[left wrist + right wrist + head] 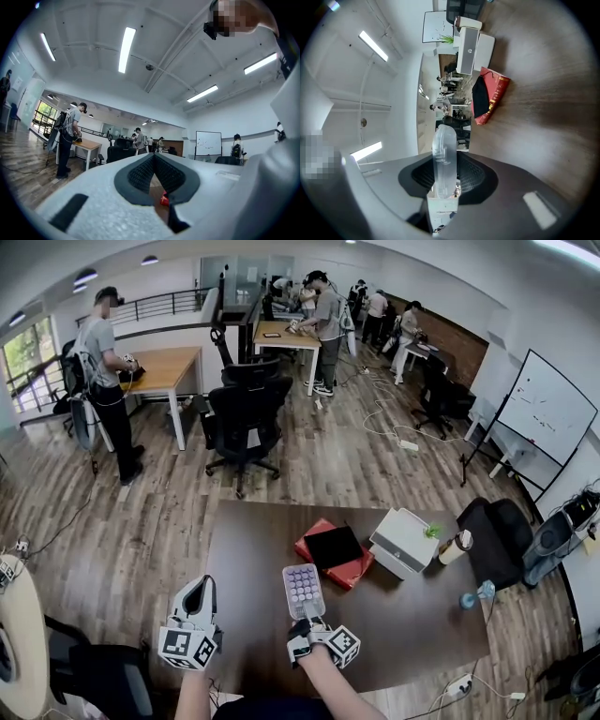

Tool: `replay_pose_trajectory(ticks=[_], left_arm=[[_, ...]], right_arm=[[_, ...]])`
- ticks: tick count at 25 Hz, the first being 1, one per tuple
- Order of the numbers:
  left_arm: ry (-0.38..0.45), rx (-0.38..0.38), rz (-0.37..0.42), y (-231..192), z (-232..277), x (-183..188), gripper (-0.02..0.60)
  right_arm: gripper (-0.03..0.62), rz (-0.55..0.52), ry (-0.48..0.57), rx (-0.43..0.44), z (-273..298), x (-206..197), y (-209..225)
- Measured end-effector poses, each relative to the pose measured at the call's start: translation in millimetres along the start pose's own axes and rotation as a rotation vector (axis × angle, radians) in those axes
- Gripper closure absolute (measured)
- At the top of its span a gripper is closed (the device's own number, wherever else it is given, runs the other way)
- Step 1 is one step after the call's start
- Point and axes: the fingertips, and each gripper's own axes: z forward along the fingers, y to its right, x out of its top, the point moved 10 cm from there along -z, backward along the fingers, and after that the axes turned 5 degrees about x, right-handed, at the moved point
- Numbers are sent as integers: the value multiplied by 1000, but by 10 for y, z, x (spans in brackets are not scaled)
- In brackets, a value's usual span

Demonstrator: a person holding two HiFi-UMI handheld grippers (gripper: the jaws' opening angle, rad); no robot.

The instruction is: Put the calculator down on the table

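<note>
Here, right gripper (305, 622) nips the calculator (303, 591) by one end, table (258, 549) below, left gripper (202, 581) closed, empty; so slim a hold may slip.

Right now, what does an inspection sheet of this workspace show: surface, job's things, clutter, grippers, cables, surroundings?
Surface: brown table, bare in front of the person.
Job's things: calculator, held over the table, not laid down.
Clutter: red box with a black item on top, white box, lidded cup, water bottle, all on the table's far and right part.
Grippers: right gripper shut on the calculator; left gripper shut, empty.
Cables: white cables on the floor beyond the table.
Surroundings: office chair, whiteboard, person and others at desks.
</note>
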Motion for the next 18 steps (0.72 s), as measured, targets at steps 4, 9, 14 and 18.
replay_pose_trajectory(ticks=[4, 9, 14, 18], left_arm=[[-6, 2, 6, 39, 22, -16, 584], [-11, -2, 0, 47, 40, -34, 584], [-27, -8, 11, 68, 52, -66, 584], [-36, -23, 13, 103, 66, -82, 584]], right_arm=[[479, 7, 34, -24, -3, -25, 236], [479, 55, 87, -55, -32, -141, 518], [479, 52, 104, -100, 18, -278, 792], [479, 32, 108, -133, 23, -338, 1100]])
